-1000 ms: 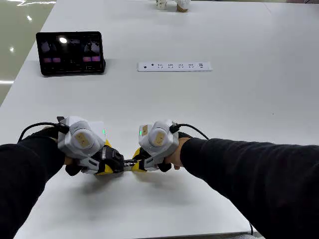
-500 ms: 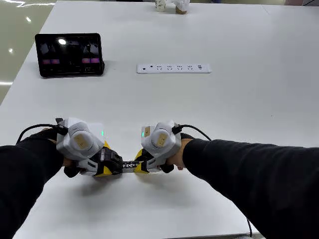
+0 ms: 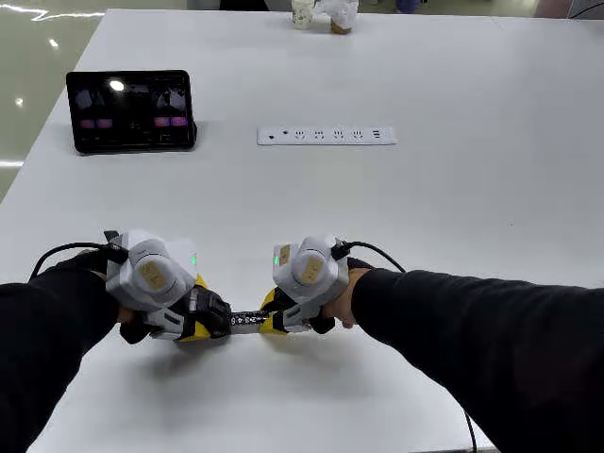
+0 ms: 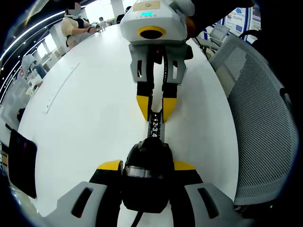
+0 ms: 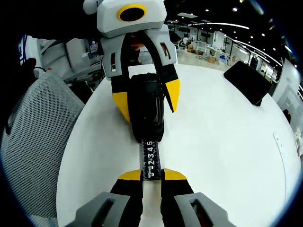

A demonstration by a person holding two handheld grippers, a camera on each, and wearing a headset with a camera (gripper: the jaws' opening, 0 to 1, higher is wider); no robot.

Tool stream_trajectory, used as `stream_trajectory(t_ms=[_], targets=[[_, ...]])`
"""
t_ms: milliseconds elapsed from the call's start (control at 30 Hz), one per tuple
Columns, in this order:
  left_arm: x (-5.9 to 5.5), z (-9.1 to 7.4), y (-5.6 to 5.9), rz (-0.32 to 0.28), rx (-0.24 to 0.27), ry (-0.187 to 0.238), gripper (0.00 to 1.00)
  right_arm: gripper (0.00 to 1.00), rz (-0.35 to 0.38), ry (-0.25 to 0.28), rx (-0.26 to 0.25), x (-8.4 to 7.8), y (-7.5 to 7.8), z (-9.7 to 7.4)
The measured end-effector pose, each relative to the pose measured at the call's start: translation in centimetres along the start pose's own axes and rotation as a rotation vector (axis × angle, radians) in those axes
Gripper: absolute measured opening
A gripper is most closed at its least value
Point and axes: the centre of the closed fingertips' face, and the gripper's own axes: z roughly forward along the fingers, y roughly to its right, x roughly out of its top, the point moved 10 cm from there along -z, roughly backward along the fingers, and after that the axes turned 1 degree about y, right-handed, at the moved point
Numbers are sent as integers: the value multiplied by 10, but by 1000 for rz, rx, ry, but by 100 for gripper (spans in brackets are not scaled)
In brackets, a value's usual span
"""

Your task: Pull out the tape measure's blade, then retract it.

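A white table [image 3: 453, 189] seen from above, with a person's two dark-sleeved arms reaching in from the near edge. At about 10 o'clock on the table a dark tablet [image 3: 130, 110] stands propped, its screen lit.

At about 7 o'clock, close to the near edge, the left gripper [image 3: 200, 310] points toward 3 o'clock. Its yellow-tipped jaws are clamped on the black case of the tape measure [image 4: 147, 177], one jaw on each side. The case sits low on the table surface.

From the case's mouth a short length of blade [image 5: 150, 158] runs toward 3 o'clock, straight and just above the table. Black numerals, 1 to 5, are readable on the exposed part.

At about 6 o'clock the right gripper [image 3: 272, 316] faces the left one, pointing toward 9 o'clock. Its yellow-tipped jaws are pressed together on the free end of the blade. The two grippers are near each other, apart, joined by the blade.

At 12 o'clock, mid-table, a white power strip [image 3: 327, 136] lies flat. Small objects [image 3: 326, 13] sit at the far edge, too distant to make out.

In the left gripper view, a grey mesh chair [image 4: 255, 123] stands beside the table at 3 o'clock.
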Motion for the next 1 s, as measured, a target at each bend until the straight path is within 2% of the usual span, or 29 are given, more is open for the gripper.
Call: stream_trajectory(t_ms=[1000], targets=[[0, 0, 1, 0, 8, -1, 33, 10, -9, -24, -6, -9, -1, -11]])
